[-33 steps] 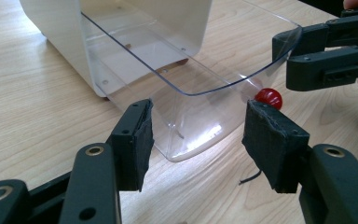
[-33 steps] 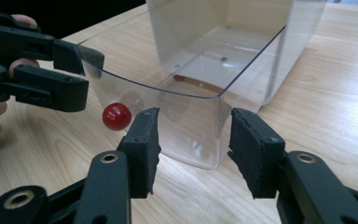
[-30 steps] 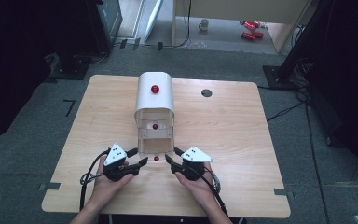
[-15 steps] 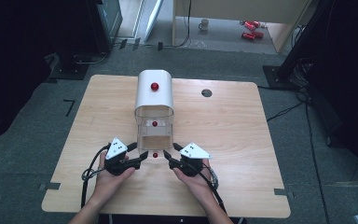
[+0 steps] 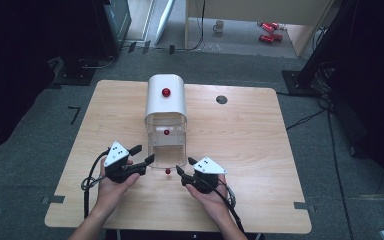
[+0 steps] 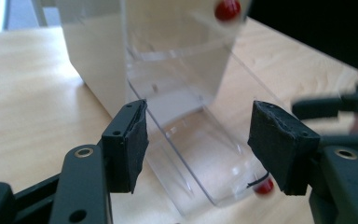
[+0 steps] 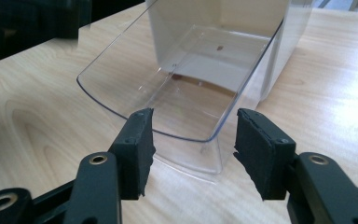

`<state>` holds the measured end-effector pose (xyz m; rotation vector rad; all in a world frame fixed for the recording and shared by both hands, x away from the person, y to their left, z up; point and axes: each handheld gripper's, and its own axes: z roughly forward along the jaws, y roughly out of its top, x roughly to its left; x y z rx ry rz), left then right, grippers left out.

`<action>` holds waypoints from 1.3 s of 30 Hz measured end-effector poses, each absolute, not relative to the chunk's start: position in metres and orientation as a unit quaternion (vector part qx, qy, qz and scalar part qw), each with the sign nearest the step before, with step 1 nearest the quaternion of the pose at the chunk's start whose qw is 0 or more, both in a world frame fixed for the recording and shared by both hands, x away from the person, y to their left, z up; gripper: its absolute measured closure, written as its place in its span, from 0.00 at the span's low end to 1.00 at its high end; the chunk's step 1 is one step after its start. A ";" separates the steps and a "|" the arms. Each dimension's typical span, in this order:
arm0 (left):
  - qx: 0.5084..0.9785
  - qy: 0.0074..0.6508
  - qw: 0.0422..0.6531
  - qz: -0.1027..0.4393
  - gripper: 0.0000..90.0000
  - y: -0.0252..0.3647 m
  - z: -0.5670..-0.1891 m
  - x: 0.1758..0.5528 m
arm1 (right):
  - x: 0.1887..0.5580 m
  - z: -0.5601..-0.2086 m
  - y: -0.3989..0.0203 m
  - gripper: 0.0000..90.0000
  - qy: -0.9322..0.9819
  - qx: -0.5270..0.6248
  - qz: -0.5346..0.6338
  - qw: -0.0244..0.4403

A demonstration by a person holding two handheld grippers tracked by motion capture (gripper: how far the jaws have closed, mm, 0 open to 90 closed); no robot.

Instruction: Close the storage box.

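The bin stands mid-table: a white hood over a clear body, with a clear drawer drawn out toward six o'clock, just between the two grippers. In the high view the drawer's clear walls are hard to make out against the wood of the table. In the left gripper view the bin's top is cut off by the upper edge and its clear parts blur into reflections. In the right gripper view the hood is cut off as well, and the drawer shows as an empty scoop with a rounded front lip.

Three red knobs count in the high view: one on the hood, one on the clear front, and one at the drawer's front end. The left gripper view shows two, both blurred, and the lower one is half hidden behind the right-hand jaw.

There are two grippers. The left gripper sits at seven o'clock of the bin, its jaws apart and holding nothing, with the drawer's corner seen between them but untouched. The right gripper sits at five o'clock, its jaws likewise apart and free of the drawer's lip; they have just been opening. The other gripper appears as a dark blur at three o'clock of the left gripper view.
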<state>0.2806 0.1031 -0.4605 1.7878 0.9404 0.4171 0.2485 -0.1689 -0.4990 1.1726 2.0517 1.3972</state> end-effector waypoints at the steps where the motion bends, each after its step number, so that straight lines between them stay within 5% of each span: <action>1: 0.741 0.393 0.516 0.177 0.42 0.103 -0.457 0.283 | 0.249 -0.499 -0.169 0.52 0.733 0.419 0.499 0.197; 18: 0.683 0.414 0.556 0.231 0.53 0.096 -0.399 0.324 | 0.215 -0.501 -0.157 0.55 0.731 0.424 0.509 0.164; 26: 0.692 0.413 0.528 0.267 0.65 0.081 -0.398 0.335 | 0.215 -0.512 -0.136 0.63 0.739 0.429 0.505 0.125; 39: 0.684 0.428 0.519 0.281 0.77 0.077 -0.399 0.341 | 0.228 -0.520 -0.120 0.69 0.731 0.457 0.491 0.126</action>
